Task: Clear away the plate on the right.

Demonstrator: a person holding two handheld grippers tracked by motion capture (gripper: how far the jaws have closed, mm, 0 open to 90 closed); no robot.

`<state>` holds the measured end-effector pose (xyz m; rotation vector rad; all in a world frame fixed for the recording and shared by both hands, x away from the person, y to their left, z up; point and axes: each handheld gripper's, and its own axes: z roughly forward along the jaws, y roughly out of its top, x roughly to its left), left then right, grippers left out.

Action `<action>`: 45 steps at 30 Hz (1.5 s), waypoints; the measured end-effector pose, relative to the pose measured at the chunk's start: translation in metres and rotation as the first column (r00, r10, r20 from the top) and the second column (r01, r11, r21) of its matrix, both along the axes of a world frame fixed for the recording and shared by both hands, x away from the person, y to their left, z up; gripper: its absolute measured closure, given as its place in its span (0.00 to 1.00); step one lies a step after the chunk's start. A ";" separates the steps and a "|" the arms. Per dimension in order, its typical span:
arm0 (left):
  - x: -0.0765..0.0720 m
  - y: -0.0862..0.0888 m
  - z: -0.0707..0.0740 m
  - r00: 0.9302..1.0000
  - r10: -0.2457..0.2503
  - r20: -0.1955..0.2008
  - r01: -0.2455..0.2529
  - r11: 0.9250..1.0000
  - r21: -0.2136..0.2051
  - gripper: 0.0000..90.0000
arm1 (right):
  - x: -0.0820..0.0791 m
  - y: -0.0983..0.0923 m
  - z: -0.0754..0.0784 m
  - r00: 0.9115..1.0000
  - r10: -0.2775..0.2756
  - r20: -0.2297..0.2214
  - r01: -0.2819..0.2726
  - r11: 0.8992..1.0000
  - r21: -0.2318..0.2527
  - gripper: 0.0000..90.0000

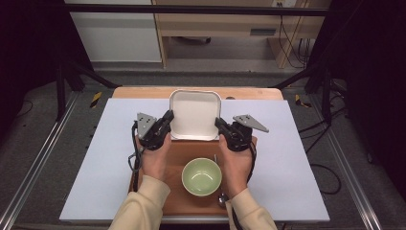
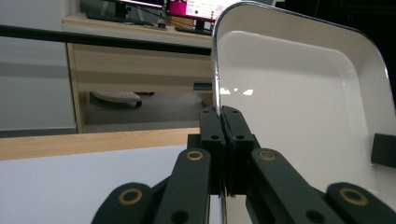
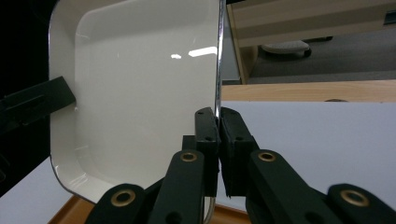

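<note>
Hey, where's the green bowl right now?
In the high view, the green bowl sits on the wooden tray near the table's front edge, between the person's forearms, with a spoon at its right.

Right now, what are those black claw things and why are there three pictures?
A person holds two hand tools called grippers. One picture looks down from above; the other two come from cameras riding on each gripper. The left gripper and the right gripper each pinch one side edge of a white square plate, holding it up together. Below lies a wooden tray on a white table mat. On the tray sit a green bowl and a spoon.
</note>
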<state>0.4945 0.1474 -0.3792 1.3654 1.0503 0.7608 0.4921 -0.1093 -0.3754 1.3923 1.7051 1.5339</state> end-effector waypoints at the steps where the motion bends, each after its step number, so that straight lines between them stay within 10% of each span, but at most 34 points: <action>1: 0.000 0.001 0.000 1.000 0.002 0.002 -0.002 1.000 -0.003 0.99 | 0.001 0.001 -0.001 1.000 0.009 0.003 -0.009 1.000 0.000 0.96; 5: -0.002 0.007 0.000 1.000 0.020 0.012 -0.020 1.000 0.003 0.99 | 0.003 0.005 -0.004 0.999 0.047 -0.002 -0.047 0.999 -0.008 0.93; 21: 0.004 0.047 -0.003 0.996 0.093 -0.016 -0.093 0.996 0.002 0.99 | 0.004 -0.015 -0.004 0.994 0.085 0.075 -0.073 0.986 -0.151 0.27; 35: -0.007 0.079 -0.014 0.992 0.116 -0.053 -0.114 0.993 0.040 0.99 | -0.012 -0.056 -0.016 0.990 0.065 0.126 -0.030 0.964 -0.263 0.12; 45: -0.021 0.095 -0.031 0.987 0.116 -0.109 -0.110 0.992 0.060 0.99 | -0.028 -0.111 -0.032 0.991 -0.050 0.121 0.081 0.961 -0.266 0.11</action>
